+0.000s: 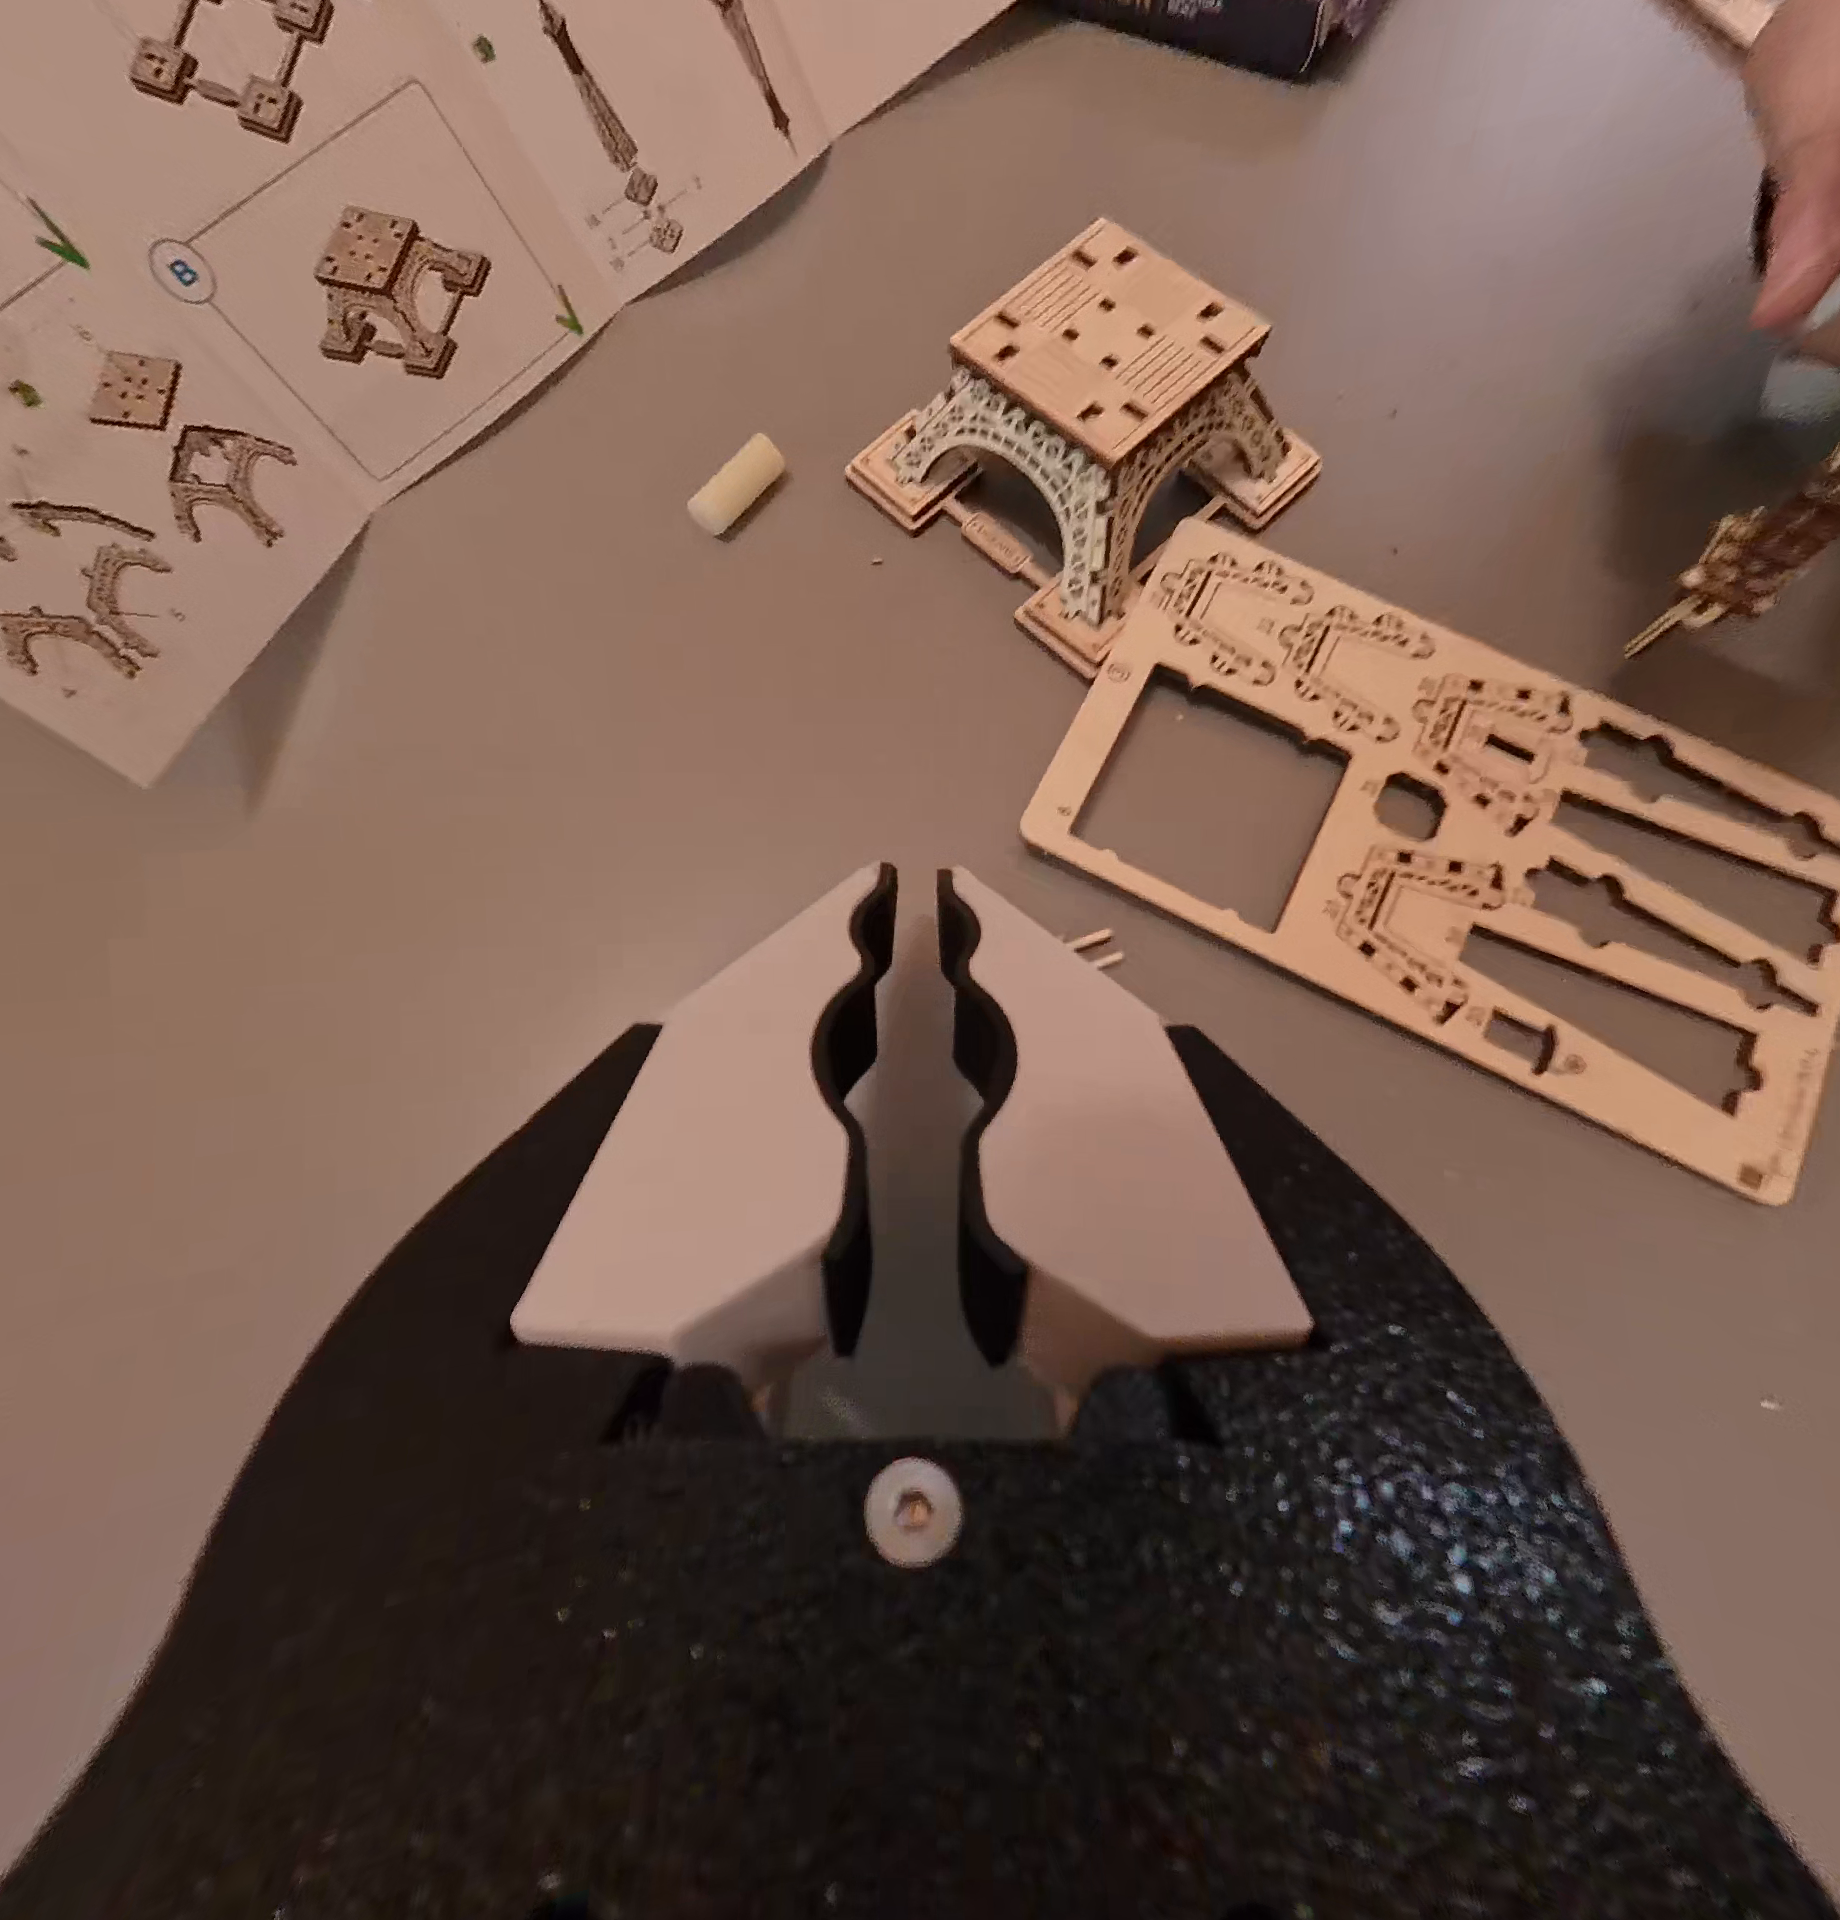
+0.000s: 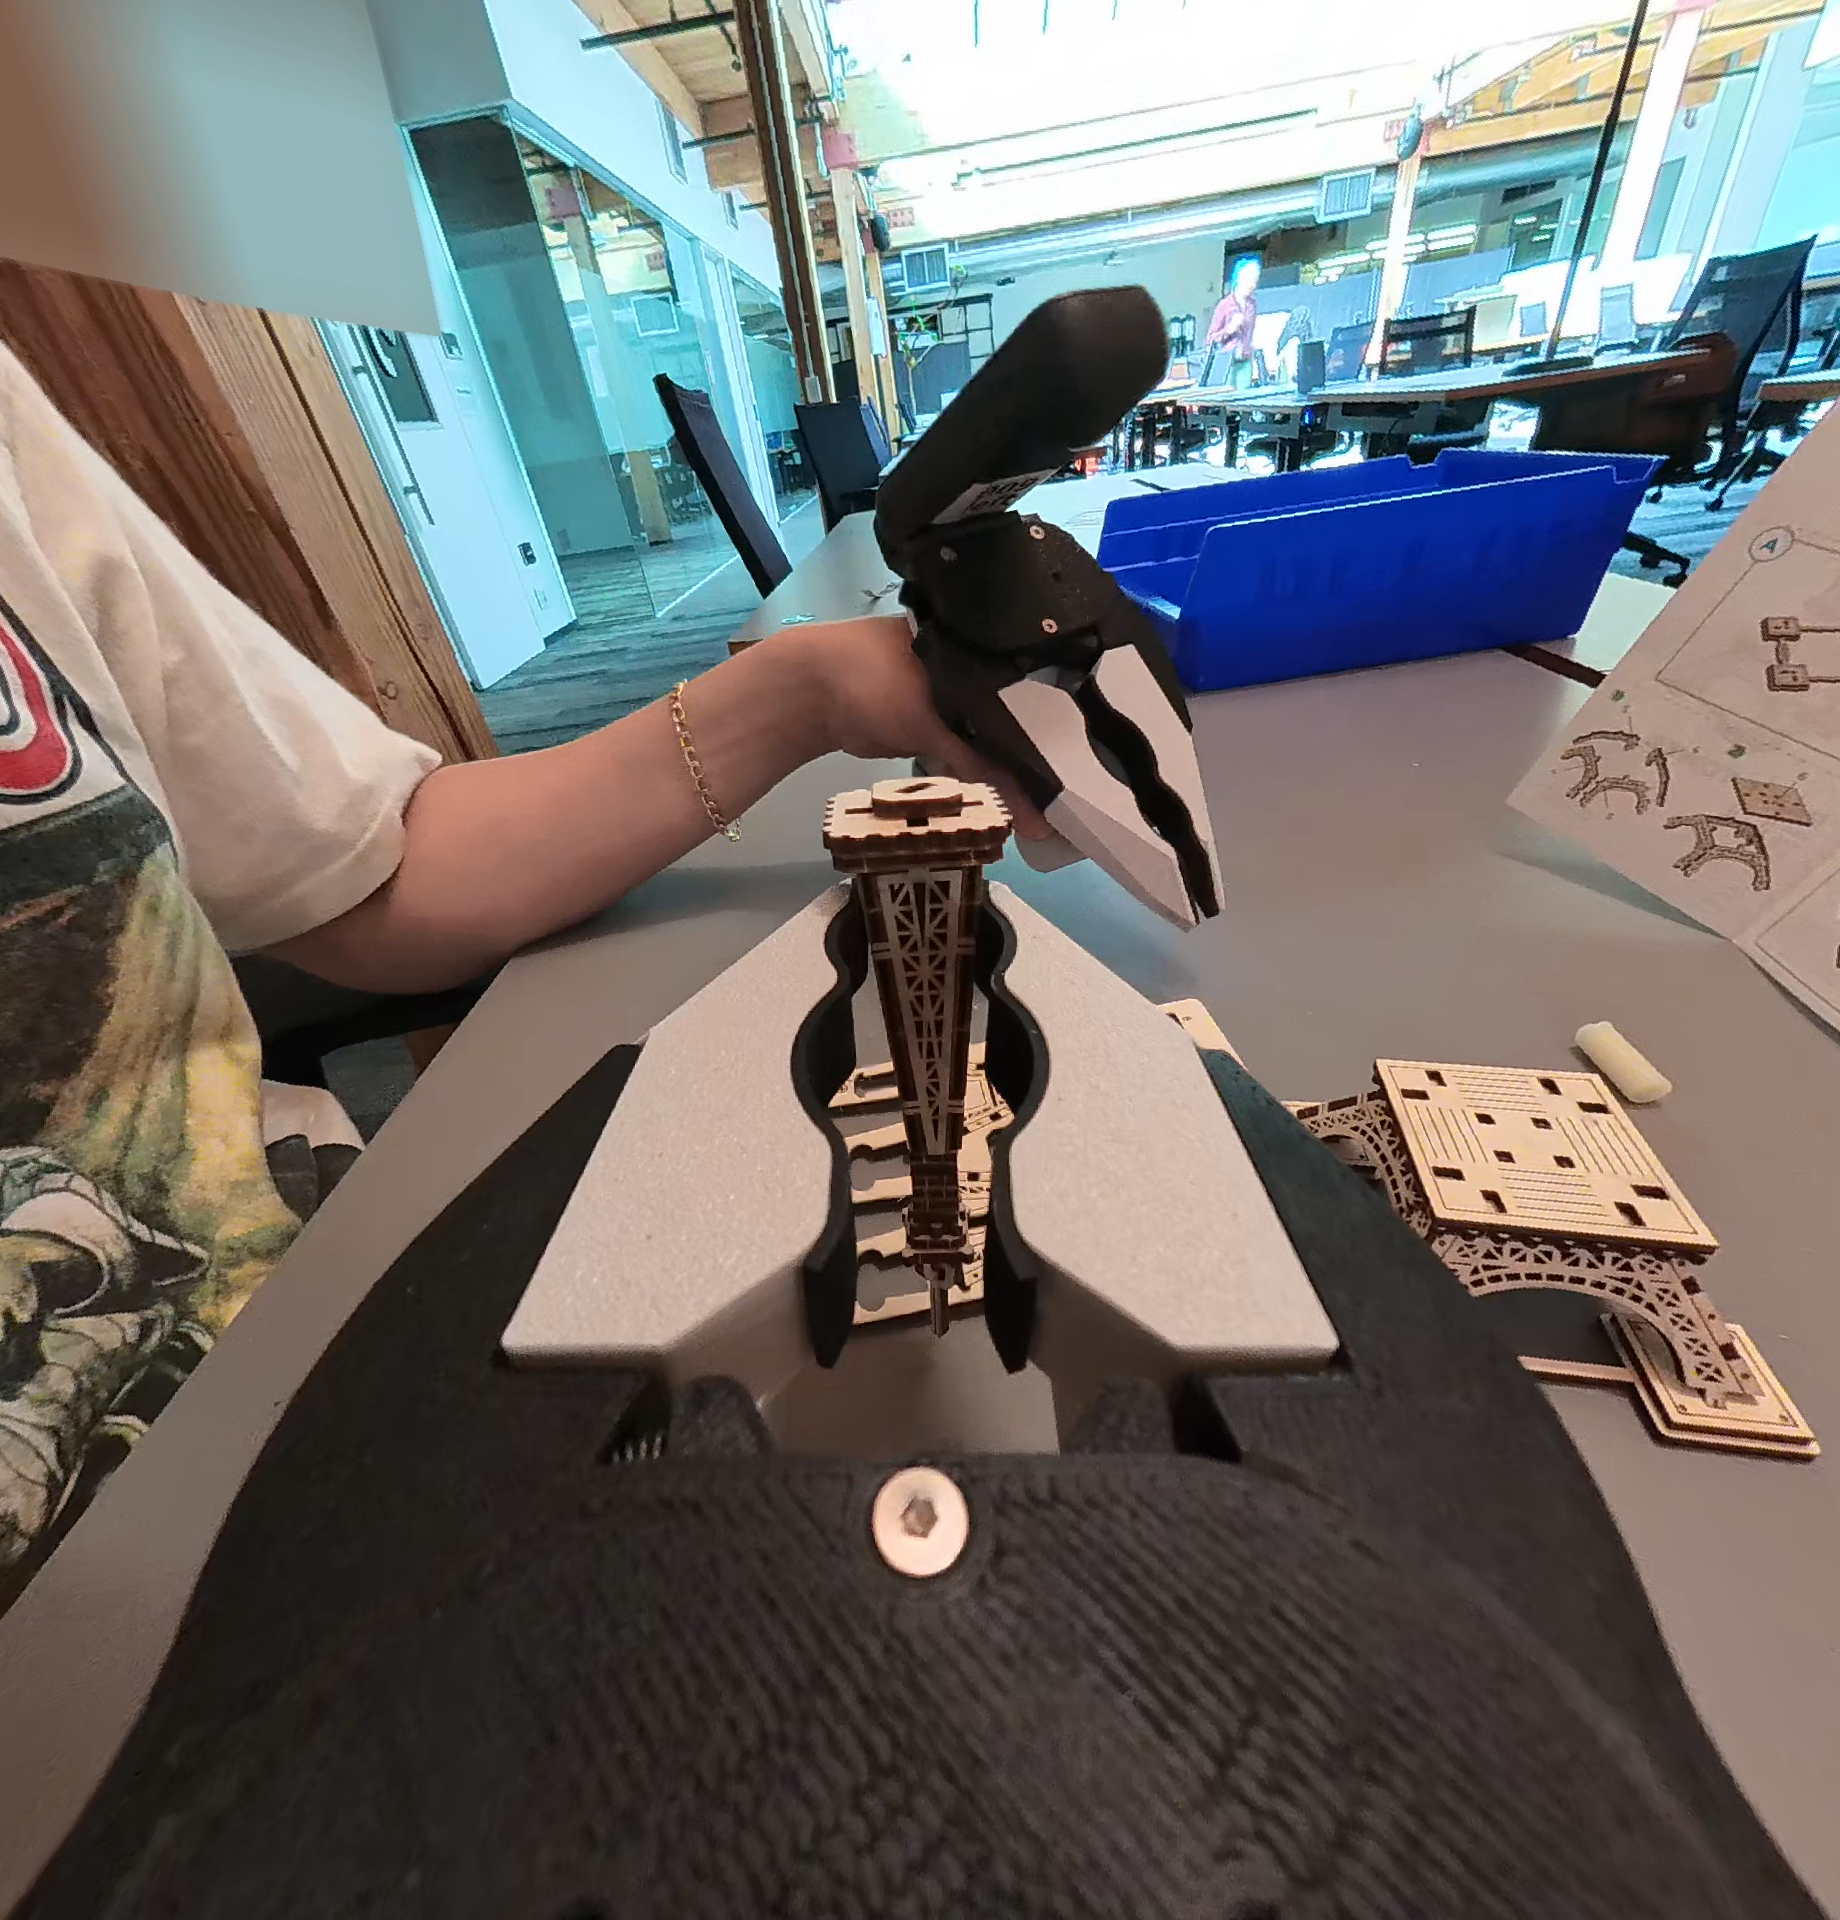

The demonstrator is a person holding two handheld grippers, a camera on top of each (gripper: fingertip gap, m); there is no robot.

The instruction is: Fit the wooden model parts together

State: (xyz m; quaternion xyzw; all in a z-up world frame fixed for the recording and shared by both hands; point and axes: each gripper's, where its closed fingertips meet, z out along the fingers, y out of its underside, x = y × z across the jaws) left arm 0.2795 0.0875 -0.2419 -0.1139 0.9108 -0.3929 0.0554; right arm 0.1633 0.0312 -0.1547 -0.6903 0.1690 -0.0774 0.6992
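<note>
The wooden tower base (image 1: 1092,416) stands upright on the grey table, its slotted square top facing up; it also shows in the right wrist view (image 2: 1539,1174). My right gripper (image 2: 921,914) is shut on the slim wooden tower spire (image 2: 921,997), wide end pointing away, held above the table to the left of the base. The spire's tip shows at the right edge of the left wrist view (image 1: 1726,561). My left gripper (image 1: 916,883) is shut and empty, hovering over the table short of the base; it also shows in the right wrist view (image 2: 1196,904).
A punched-out wooden parts sheet (image 1: 1415,852) lies right of my left gripper. A folded instruction sheet (image 1: 220,312) lies at the far left. A small cream cylinder (image 1: 737,485) lies left of the base. A blue bin (image 2: 1415,571) stands farther back. A person's arm (image 2: 583,831) reaches across. Some 15 cm of space lies between my two pairs of fingers. The right gripper is farther from the small cream cylinder (image 1: 737,485), some 20 cm, than the left, some 12 cm. It is also in sight in the right wrist view (image 2: 1614,1056).
</note>
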